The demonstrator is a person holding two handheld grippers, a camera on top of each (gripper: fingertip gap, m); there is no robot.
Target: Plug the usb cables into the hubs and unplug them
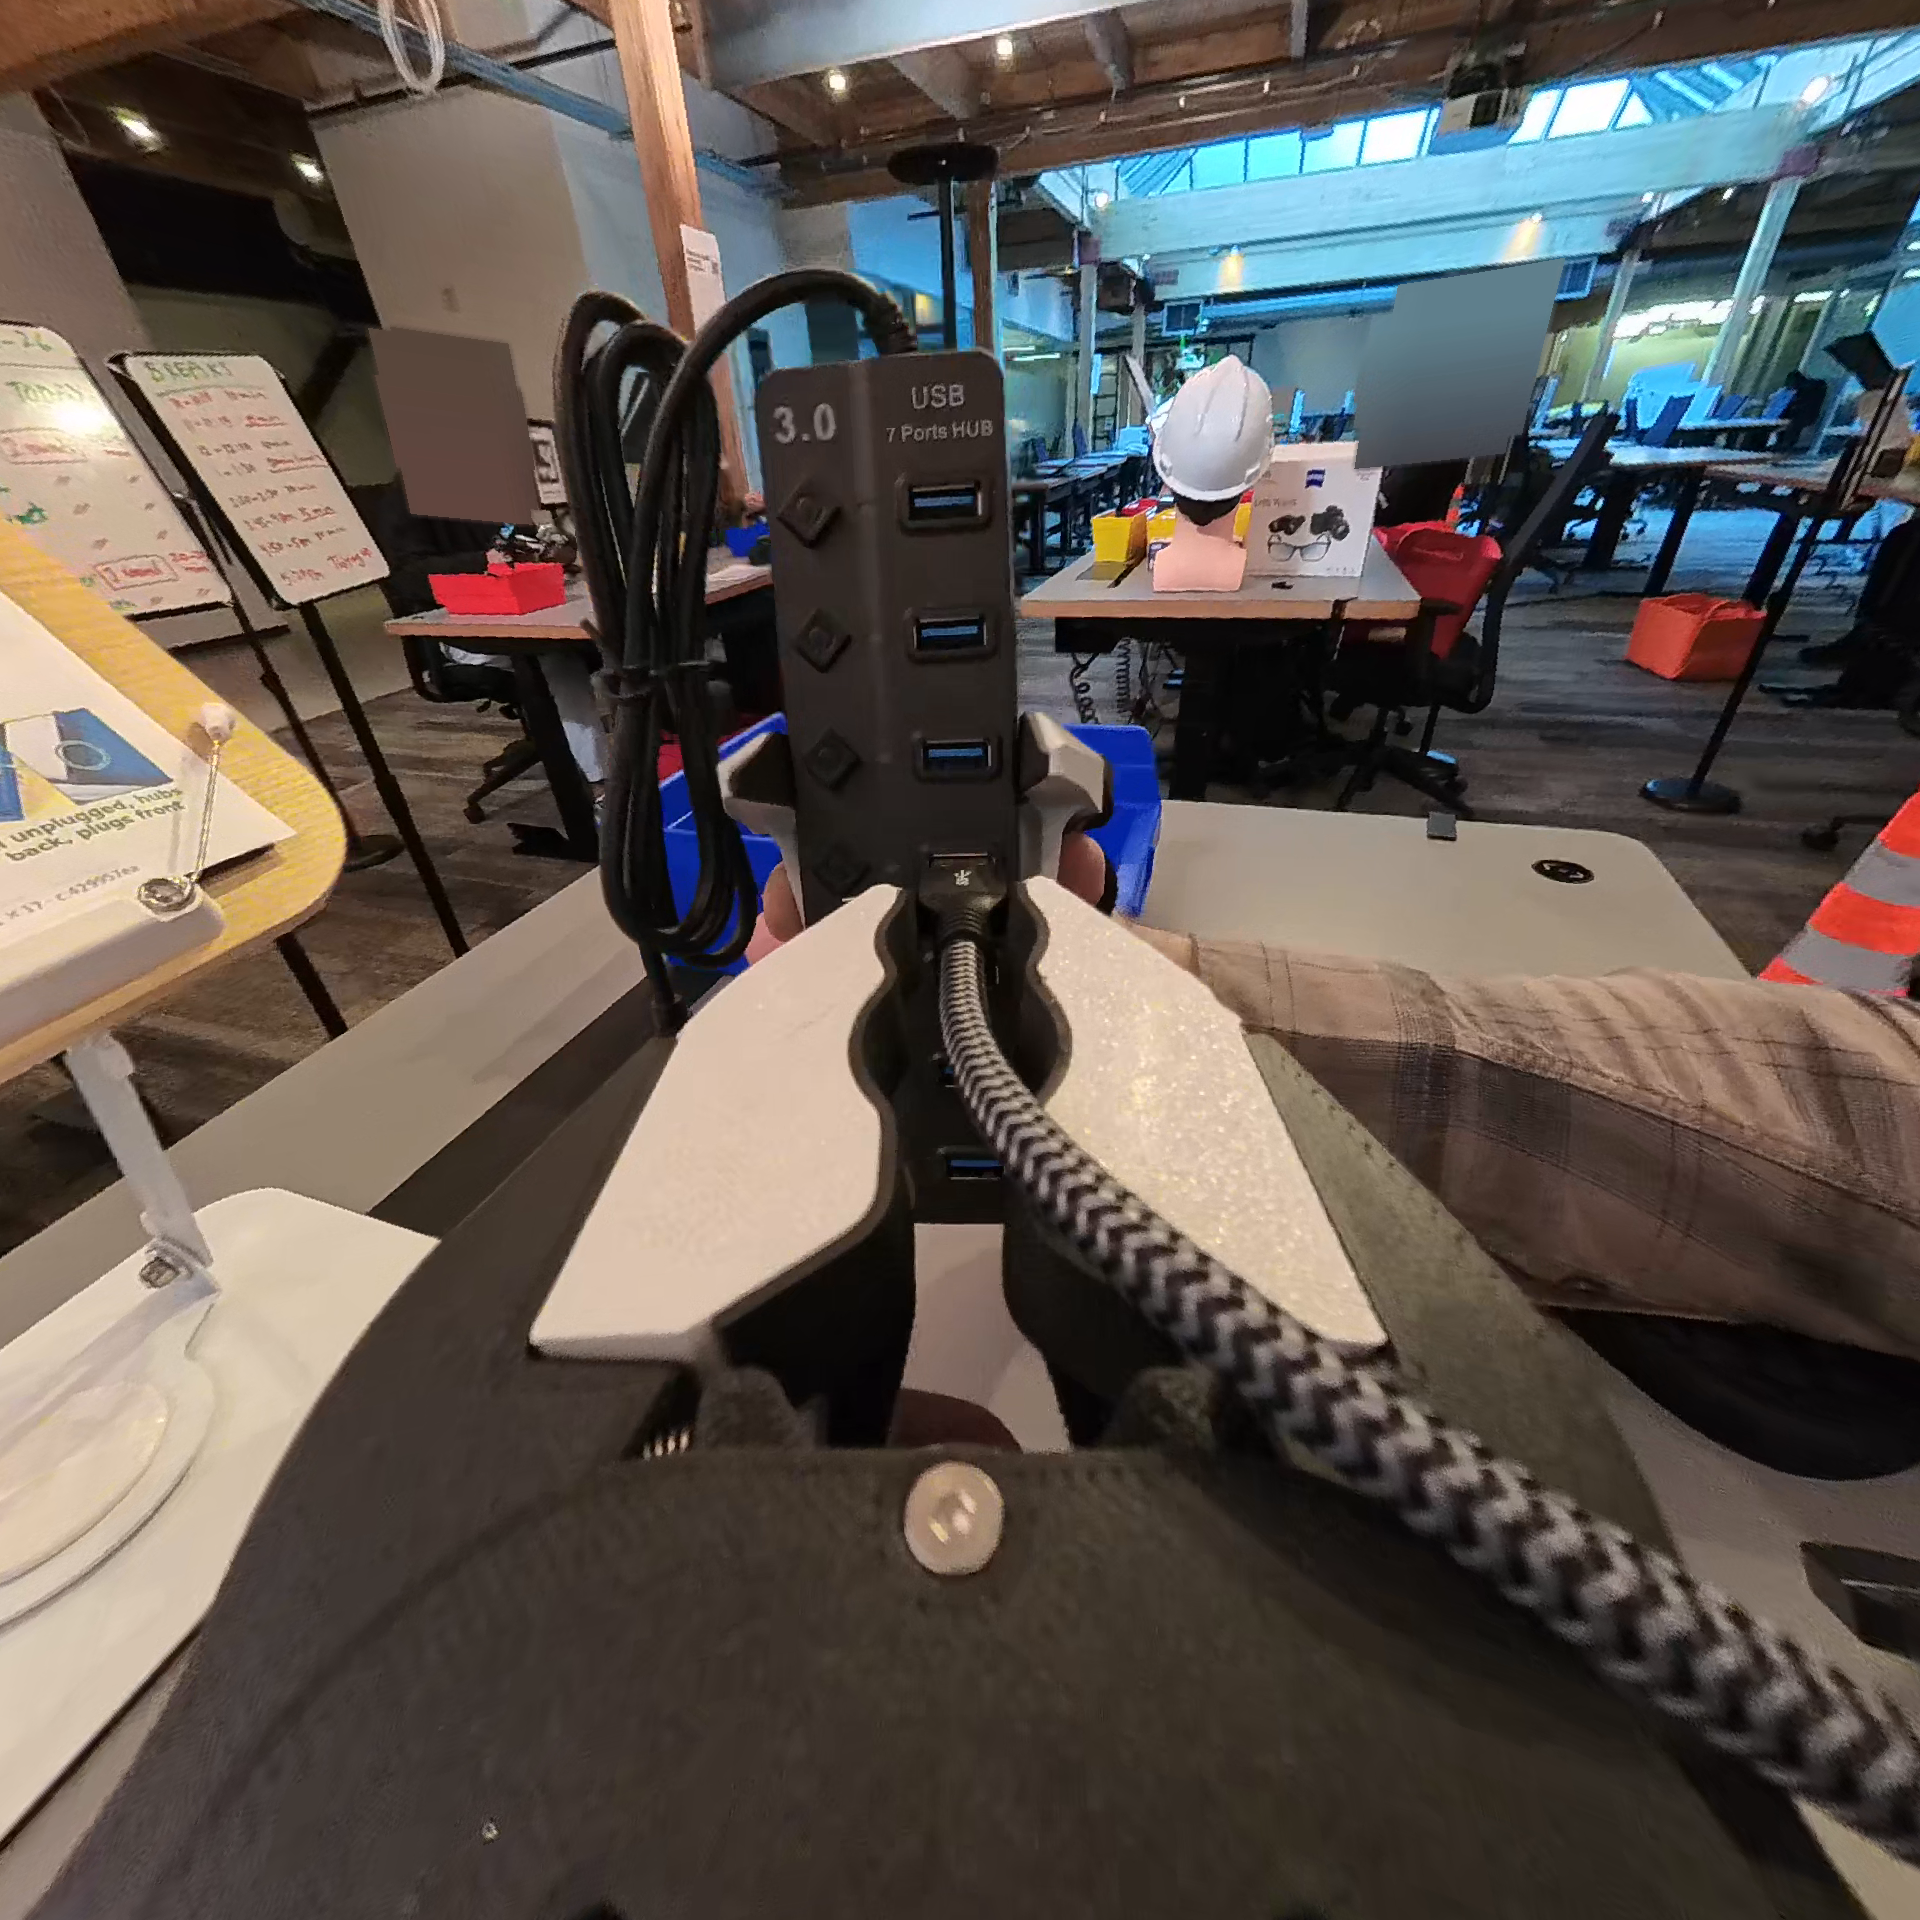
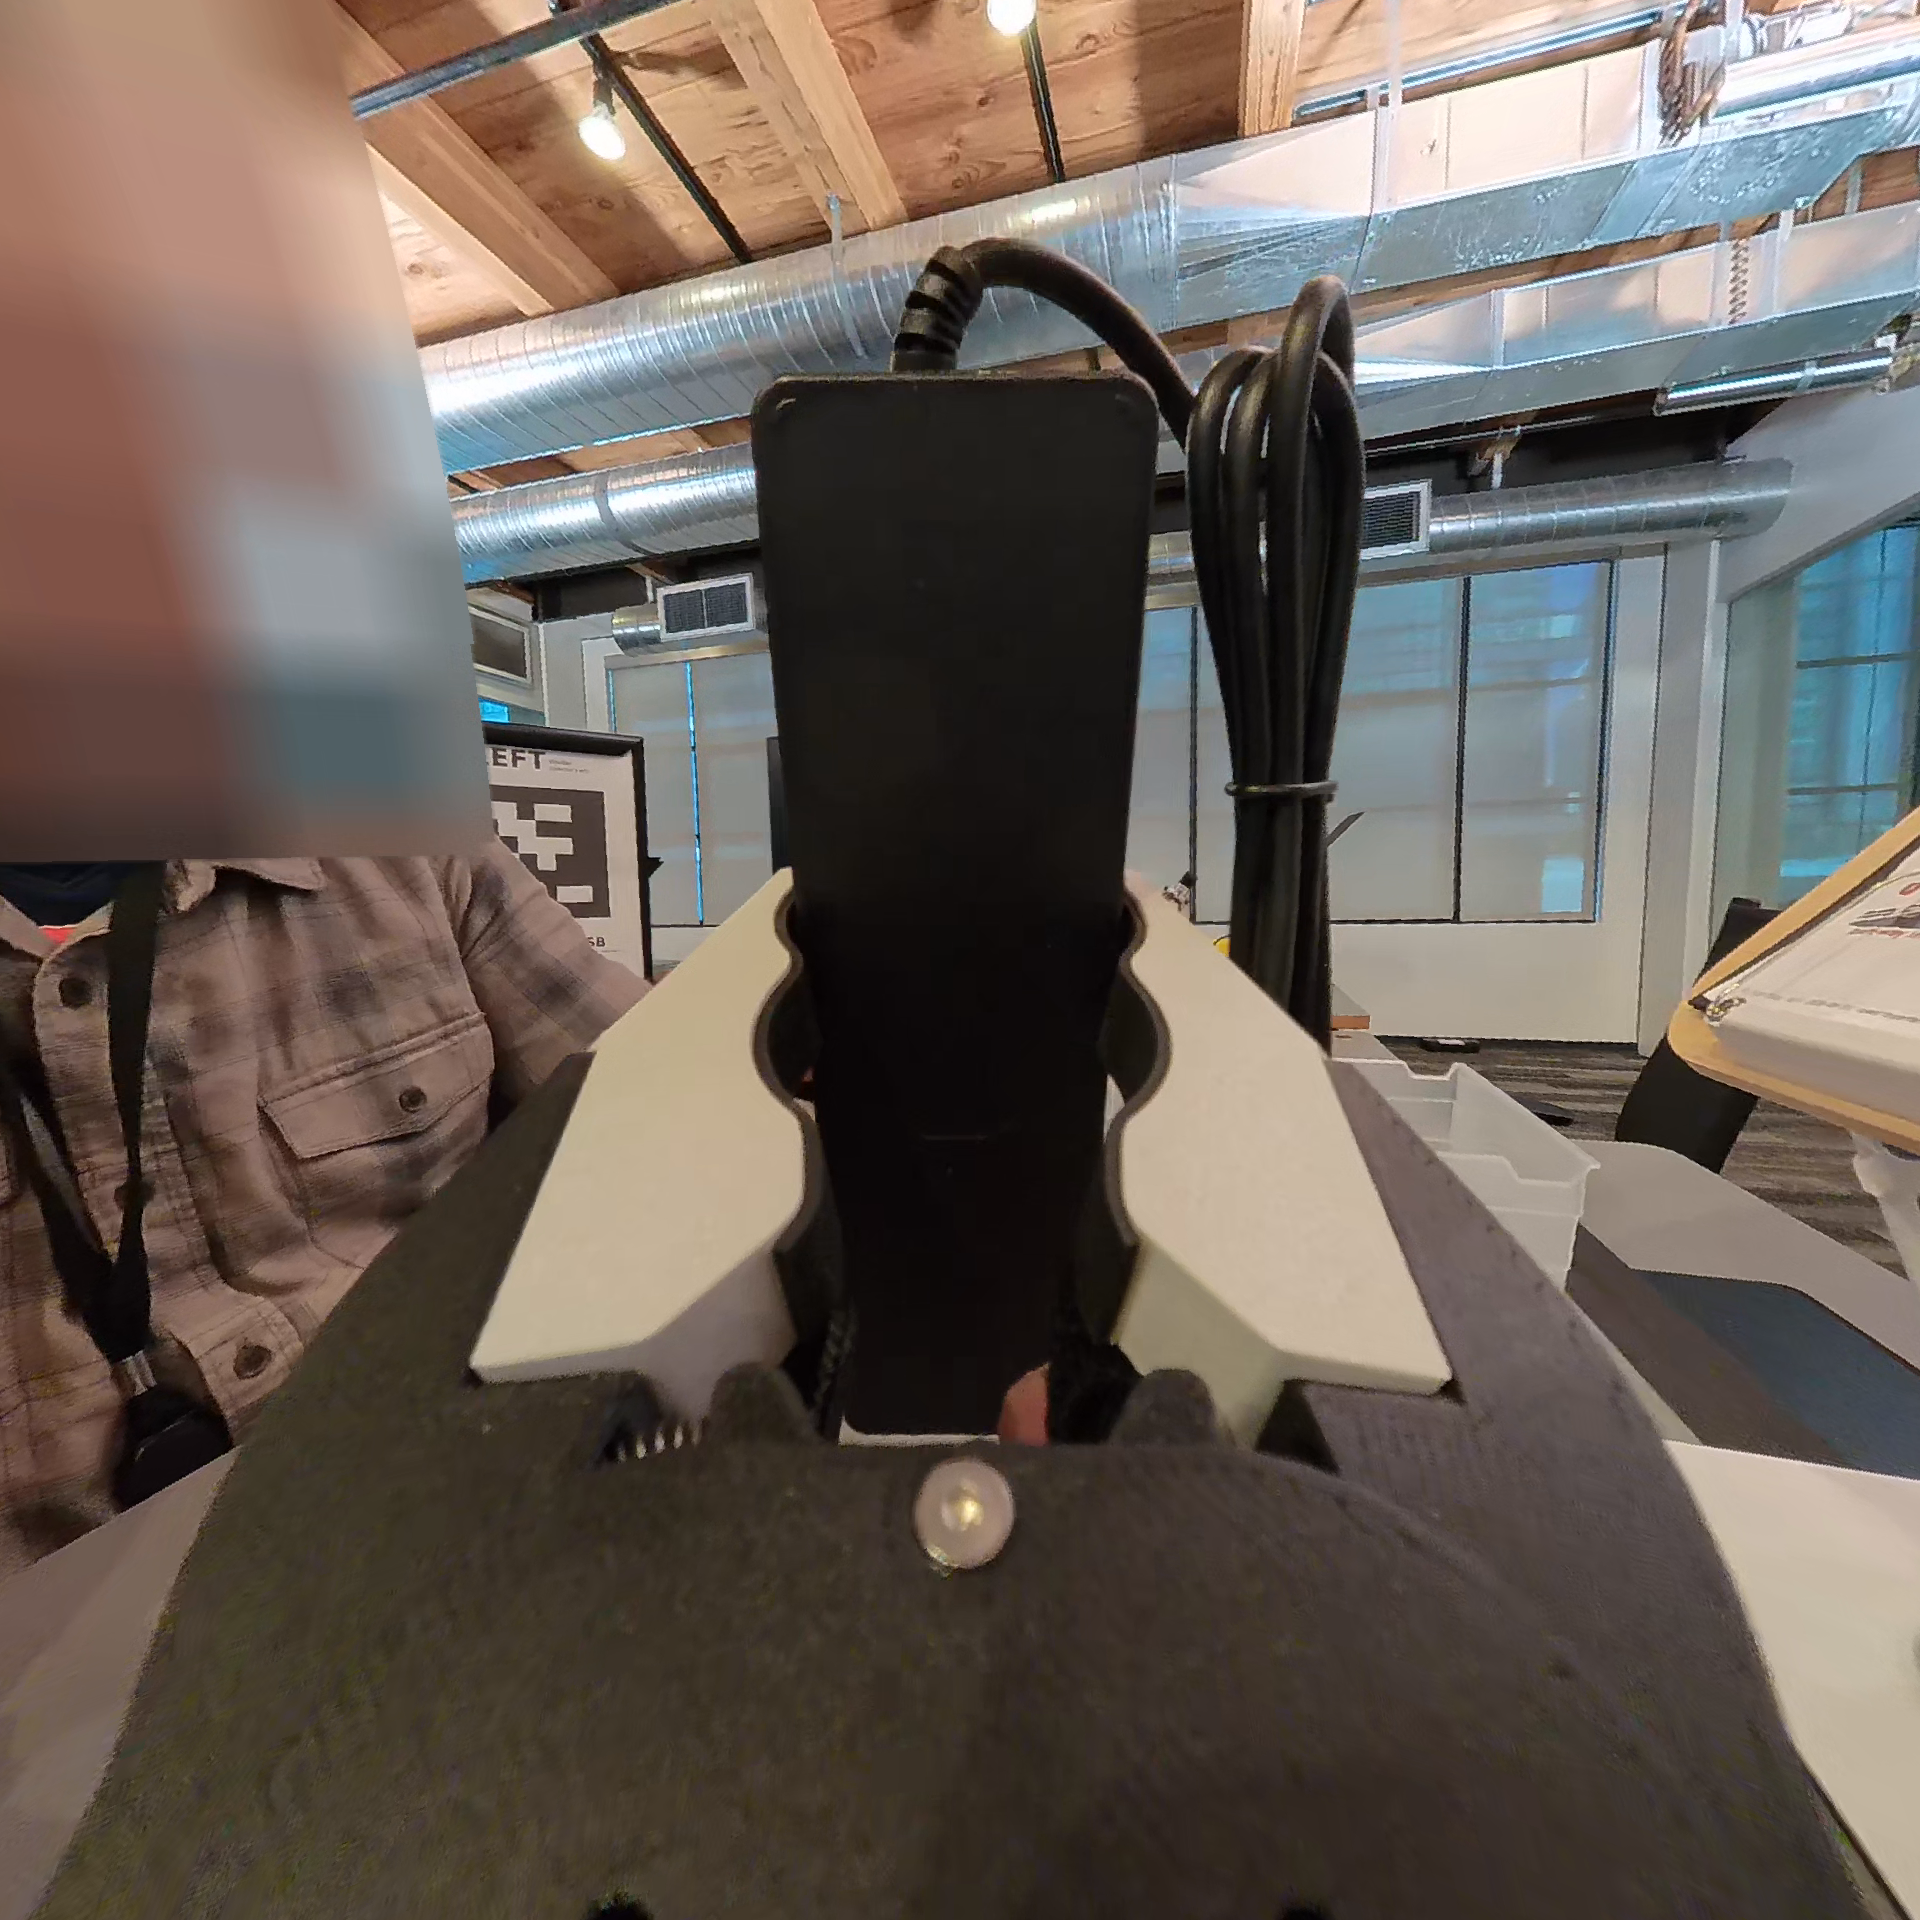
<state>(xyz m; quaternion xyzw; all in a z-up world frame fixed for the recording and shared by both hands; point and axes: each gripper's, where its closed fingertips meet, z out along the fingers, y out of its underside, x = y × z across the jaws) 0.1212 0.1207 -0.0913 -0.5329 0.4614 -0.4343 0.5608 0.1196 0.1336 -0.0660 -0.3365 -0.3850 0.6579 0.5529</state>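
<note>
A black USB hub (image 1: 894,623) stands upright with its row of blue ports facing the left wrist view. My left gripper (image 1: 961,906) is shut on the black plug (image 1: 961,878) of a braided black-and-white cable (image 1: 1195,1247). The plug sits in the fourth port from the top. My right gripper (image 2: 961,904) is shut on the hub (image 2: 956,727) from its plain back side. Its fingertips (image 1: 1060,779) show on both sides of the hub in the left wrist view. The hub's own black cord (image 1: 655,623) hangs in a tied bundle beside it and also shows in the right wrist view (image 2: 1278,727).
A blue bin (image 1: 1117,821) stands behind the hub on the grey table (image 1: 1351,883). A clipboard stand (image 1: 125,810) with a sheet is at the left. A plaid sleeve (image 1: 1558,1122) crosses from the right. A clear tray (image 2: 1486,1153) sits at the right, and a person (image 2: 260,1091) at the left. Less than 4 cm separates the two grippers' tips.
</note>
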